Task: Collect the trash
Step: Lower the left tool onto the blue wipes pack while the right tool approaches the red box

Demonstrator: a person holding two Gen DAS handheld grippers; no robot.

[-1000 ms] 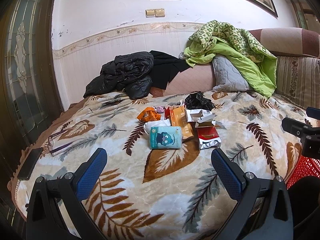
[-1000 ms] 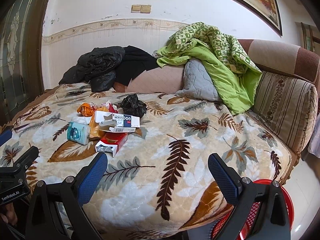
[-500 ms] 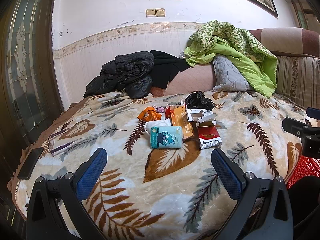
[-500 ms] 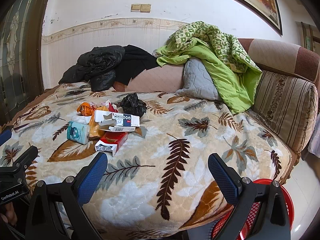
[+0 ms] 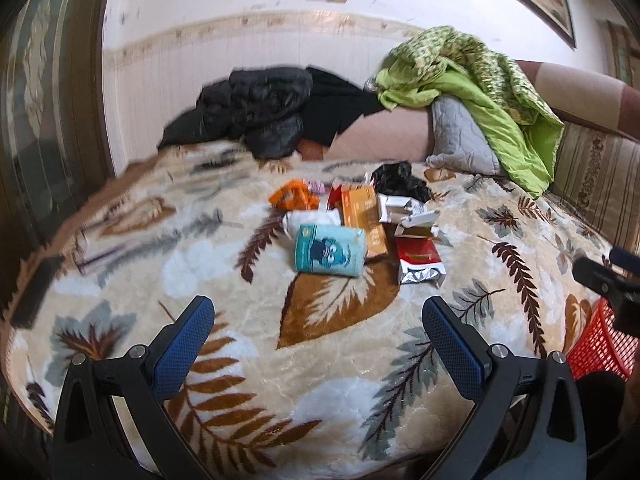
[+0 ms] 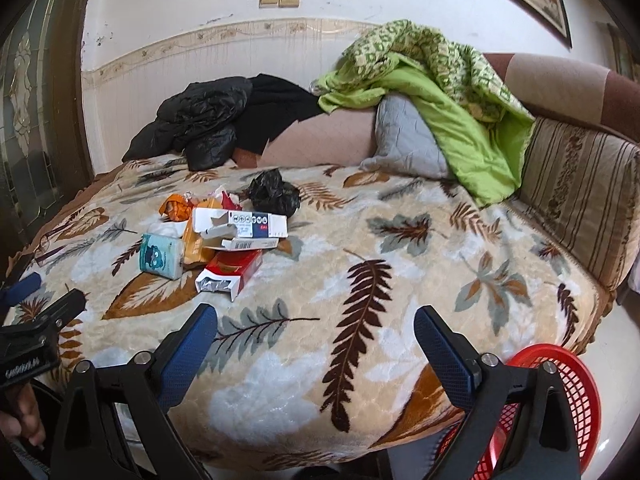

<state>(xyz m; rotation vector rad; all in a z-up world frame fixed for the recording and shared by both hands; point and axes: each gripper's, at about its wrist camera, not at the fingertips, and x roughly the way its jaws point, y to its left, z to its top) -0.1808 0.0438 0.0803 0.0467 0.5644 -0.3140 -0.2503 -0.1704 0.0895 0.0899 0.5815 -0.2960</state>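
A pile of trash lies mid-bed on the leaf-print blanket (image 5: 248, 360): a teal tissue pack (image 5: 330, 251), a red carton (image 5: 418, 258), an orange box (image 5: 362, 216), white boxes (image 5: 396, 208), an orange wrapper (image 5: 292, 197) and a black plastic bag (image 5: 400, 184). The right wrist view shows the same teal pack (image 6: 160, 255), red carton (image 6: 230, 272), white box (image 6: 240, 224) and black bag (image 6: 274, 194). My left gripper (image 5: 318, 340) is open and empty, short of the pile. My right gripper (image 6: 316, 344) is open and empty over the blanket's front, right of the pile.
A red mesh basket (image 6: 568, 396) stands on the floor at the bed's front right corner; it also shows in the left wrist view (image 5: 596, 344). Black jackets (image 5: 256, 108), a grey pillow (image 6: 404, 140) and a green quilt (image 6: 448, 92) lie at the back. A dark phone (image 5: 34, 292) lies at the left edge.
The left gripper has moved forward and tilted down towards the pile, blurring its view. The right gripper has shifted only slightly. Both stay open.
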